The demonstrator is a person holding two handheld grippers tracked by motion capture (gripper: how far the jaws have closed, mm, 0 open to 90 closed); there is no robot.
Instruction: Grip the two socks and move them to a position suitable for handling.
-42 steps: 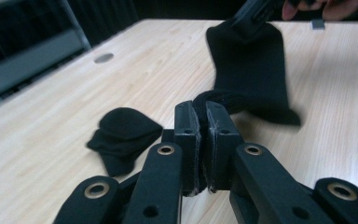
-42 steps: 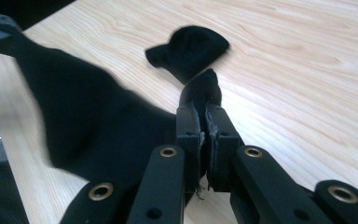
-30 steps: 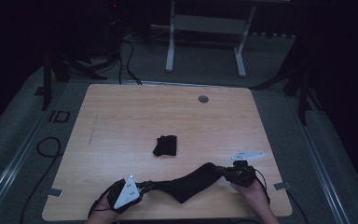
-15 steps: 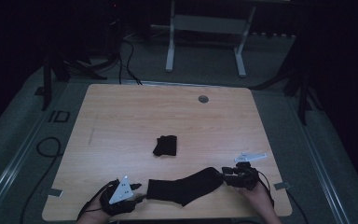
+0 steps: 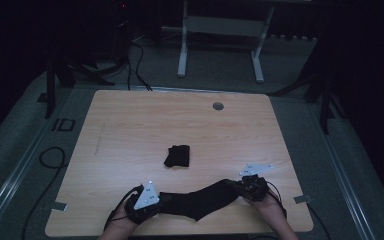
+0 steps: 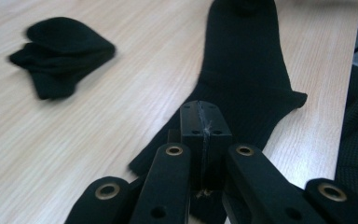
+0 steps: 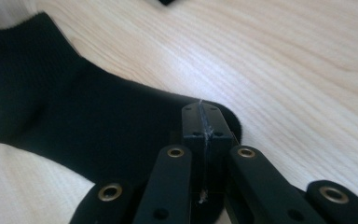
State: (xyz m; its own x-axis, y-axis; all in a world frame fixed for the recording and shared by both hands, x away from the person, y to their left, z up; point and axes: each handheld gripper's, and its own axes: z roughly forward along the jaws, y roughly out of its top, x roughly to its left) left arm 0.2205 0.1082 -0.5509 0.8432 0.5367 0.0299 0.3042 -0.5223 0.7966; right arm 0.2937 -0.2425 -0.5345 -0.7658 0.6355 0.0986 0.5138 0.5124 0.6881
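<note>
A long black sock lies stretched near the table's front edge between my two grippers. My left gripper is at its cuff end. In the left gripper view the jaws have just closed and meet pad to pad over the flat sock, with no fabric showing between them. My right gripper is at the toe end. Its jaws have also just closed and stand together above the sock, which lies flat under them. A second black sock, folded, rests mid-table.
The wooden table has a round grommet near its far edge. The folded sock sits left of the long one in the left gripper view. A white frame and cables stand on the floor beyond.
The long sock, humped up between the grippers a second ago, now lies flatter on the table. The left gripper has shifted slightly to the right. The right gripper has barely moved.
</note>
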